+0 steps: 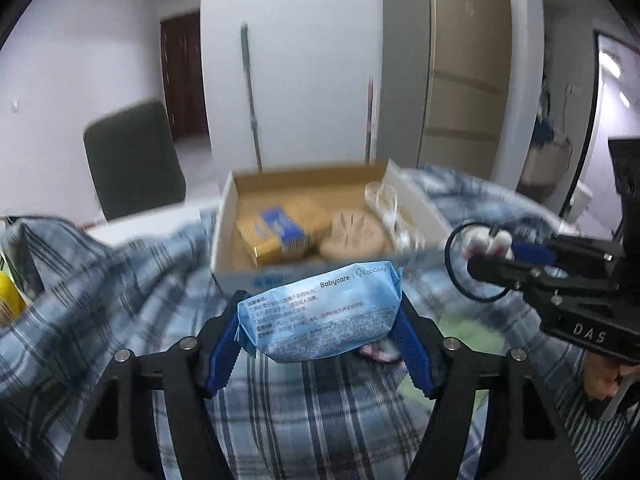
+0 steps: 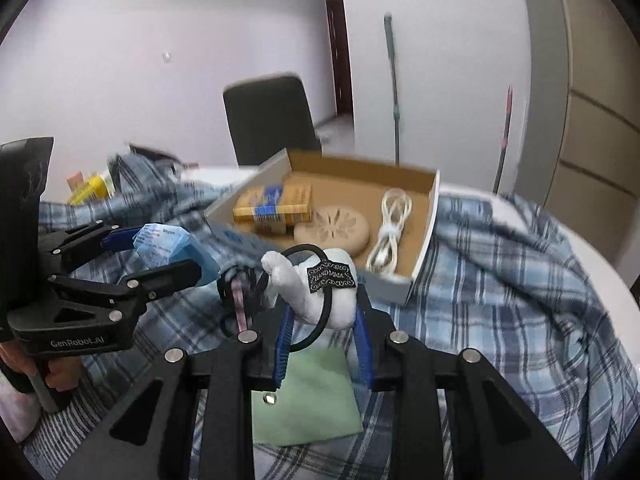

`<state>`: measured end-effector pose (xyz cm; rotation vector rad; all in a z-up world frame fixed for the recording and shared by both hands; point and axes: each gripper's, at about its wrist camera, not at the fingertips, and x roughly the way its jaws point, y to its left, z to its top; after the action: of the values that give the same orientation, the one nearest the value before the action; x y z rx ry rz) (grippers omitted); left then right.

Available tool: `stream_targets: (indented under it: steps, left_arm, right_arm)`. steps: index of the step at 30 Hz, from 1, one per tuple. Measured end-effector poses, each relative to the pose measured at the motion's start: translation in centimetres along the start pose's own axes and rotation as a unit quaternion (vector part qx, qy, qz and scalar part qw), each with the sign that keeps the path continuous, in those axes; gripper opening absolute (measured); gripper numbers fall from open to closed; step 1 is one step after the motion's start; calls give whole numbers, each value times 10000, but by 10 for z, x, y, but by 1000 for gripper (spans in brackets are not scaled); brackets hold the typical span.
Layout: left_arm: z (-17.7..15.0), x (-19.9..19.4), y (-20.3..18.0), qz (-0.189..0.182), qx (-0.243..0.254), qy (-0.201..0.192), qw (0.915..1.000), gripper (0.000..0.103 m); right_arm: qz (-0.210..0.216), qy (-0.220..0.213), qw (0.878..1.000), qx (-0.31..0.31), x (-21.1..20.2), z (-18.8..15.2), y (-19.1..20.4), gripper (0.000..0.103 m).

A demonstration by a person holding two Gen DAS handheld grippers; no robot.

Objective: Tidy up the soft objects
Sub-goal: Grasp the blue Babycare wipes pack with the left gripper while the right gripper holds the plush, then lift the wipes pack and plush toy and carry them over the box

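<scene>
The open cardboard box (image 1: 304, 184) serves as landmark: in the left wrist view its contents, a yellow-and-blue carton (image 1: 276, 230) and a round tan disc (image 1: 354, 236), are smeared by blur, so the carton's print cannot be read. Left of the box, a yellow packet (image 1: 10, 300) is cut off by the picture's edge and partly hidden under the blue plaid cloth (image 1: 100, 300). Nearer than the box in the right wrist view, a pale green flat pouch (image 2: 308, 396) lies partly hidden behind black gripper arms.
</scene>
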<state>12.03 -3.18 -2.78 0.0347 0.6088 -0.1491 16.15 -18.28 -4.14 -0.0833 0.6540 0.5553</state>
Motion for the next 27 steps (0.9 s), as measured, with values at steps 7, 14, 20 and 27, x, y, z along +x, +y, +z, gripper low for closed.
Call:
stream_targets:
  steps: [7,14,20,27]
  left_arm:
    - [7,-29,9,158,-237,-869,9958,72]
    - [13,-57,4,-24,-413,-1389,9894,72]
    - [39,-86,-14,59,-203,-2177,9758,72]
    - [72,-71,-10,135,-257,-2906,9564,72]
  right_arm:
    - [-201,-786,9967,-91,-24,4,6,27]
    - [-414,-1133,9927,-68,-36,8,8,27]
    - [-765,-1573,9846,-84,-49,27,14,27]
    - [-943,-2034,9745,-47,-29,61,6,27]
